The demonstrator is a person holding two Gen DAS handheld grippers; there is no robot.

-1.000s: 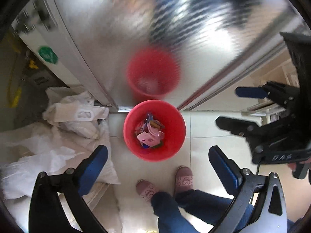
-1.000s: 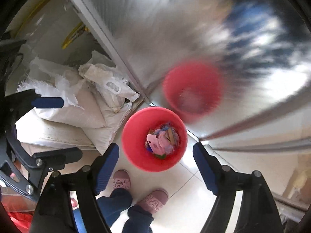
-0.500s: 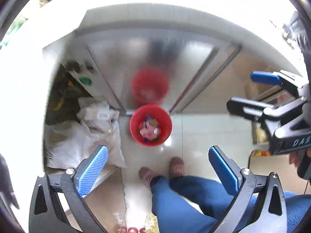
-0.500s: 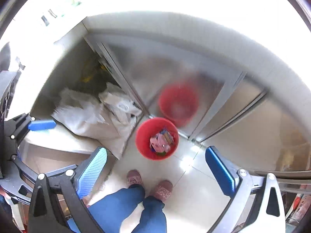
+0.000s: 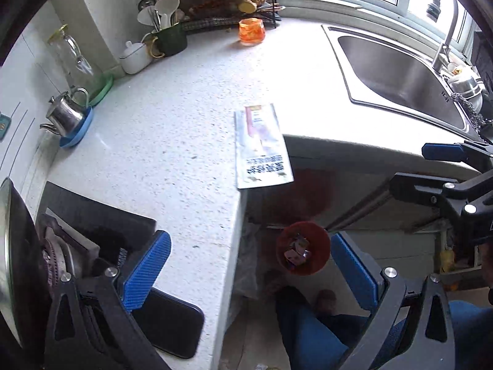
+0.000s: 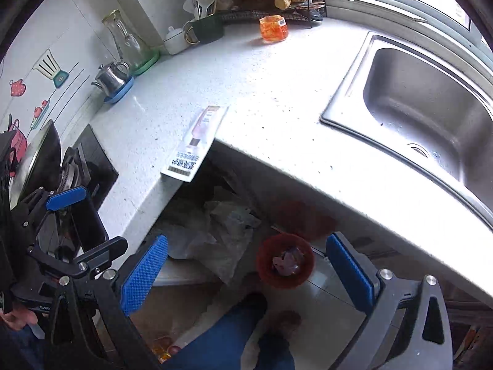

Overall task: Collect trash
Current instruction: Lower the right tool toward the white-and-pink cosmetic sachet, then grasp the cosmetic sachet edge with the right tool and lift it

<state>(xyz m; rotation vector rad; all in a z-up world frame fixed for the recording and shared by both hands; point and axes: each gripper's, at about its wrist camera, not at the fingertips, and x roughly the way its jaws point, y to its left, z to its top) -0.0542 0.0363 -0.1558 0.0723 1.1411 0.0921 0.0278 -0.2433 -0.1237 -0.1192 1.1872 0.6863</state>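
Bin point(image 5: 303, 248) contents indistinct, wrapper point(image 5: 262, 146) overhanging counter point(image 5: 154, 141)

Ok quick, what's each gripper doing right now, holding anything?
Left gripper: open, nothing between its fingers.
Right gripper: open wide, holding nothing.

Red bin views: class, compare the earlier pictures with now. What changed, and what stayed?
Both tongs, left and right, rose from close above the red bin to above the countertop, where a flat packet now shows. Unchanged: tongs open and empty, bin on the floor holding trash.
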